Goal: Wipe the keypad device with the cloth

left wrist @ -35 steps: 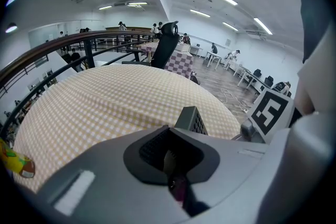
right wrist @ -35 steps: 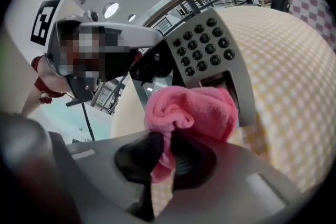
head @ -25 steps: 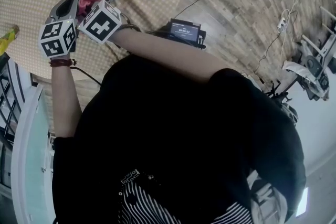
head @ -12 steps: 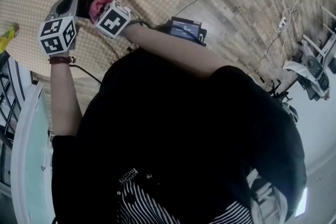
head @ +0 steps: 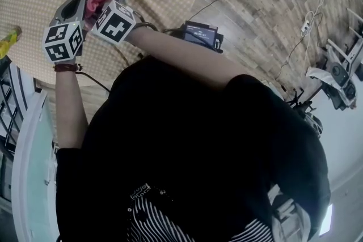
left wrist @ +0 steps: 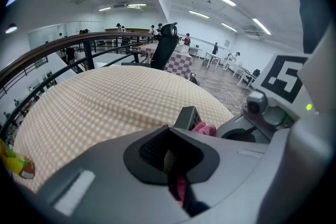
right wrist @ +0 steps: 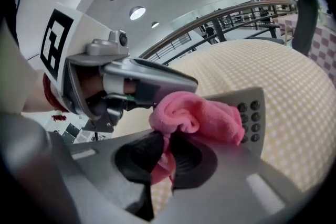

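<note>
Low in the right gripper view, the right claw (right wrist: 163,150) is clamped on a tail of the pink cloth (right wrist: 197,119). The cloth's bunched wad lies on the grey keypad (right wrist: 251,99), just left of the buttons (right wrist: 248,122). The left claw (left wrist: 169,157) is closed on the keypad's edge, over the checked desk (left wrist: 105,102). Whether the keypad rests on the desk I cannot tell.

To wipe well, I would press the wad flat and sweep it rightward across the buttons in short strokes. The left claw should grip firmly so the keypad cannot pivot. The claws are close, so avoid knocking them together.
</note>
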